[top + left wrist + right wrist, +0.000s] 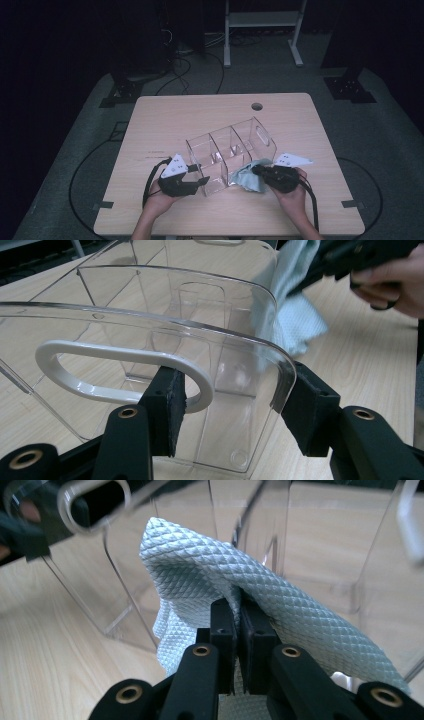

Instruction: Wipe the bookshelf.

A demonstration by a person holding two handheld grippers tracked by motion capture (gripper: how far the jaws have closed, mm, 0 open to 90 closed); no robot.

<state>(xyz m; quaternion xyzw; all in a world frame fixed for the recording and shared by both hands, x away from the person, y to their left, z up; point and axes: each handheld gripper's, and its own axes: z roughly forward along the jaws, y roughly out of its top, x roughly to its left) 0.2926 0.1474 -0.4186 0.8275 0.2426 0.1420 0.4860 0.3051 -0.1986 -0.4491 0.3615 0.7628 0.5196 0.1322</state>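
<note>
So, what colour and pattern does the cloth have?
The cloth is pale blue-green, with a small raised diamond weave; the right gripper view shows it best.

place: lab | signs: lone wooden table [165,115], black curtains [60,45], floor cables [185,70], metal stand [262,30]

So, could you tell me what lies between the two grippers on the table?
The clear organizer, in the high view: left gripper clamps its end wall, right gripper presses a cloth against it.
</note>
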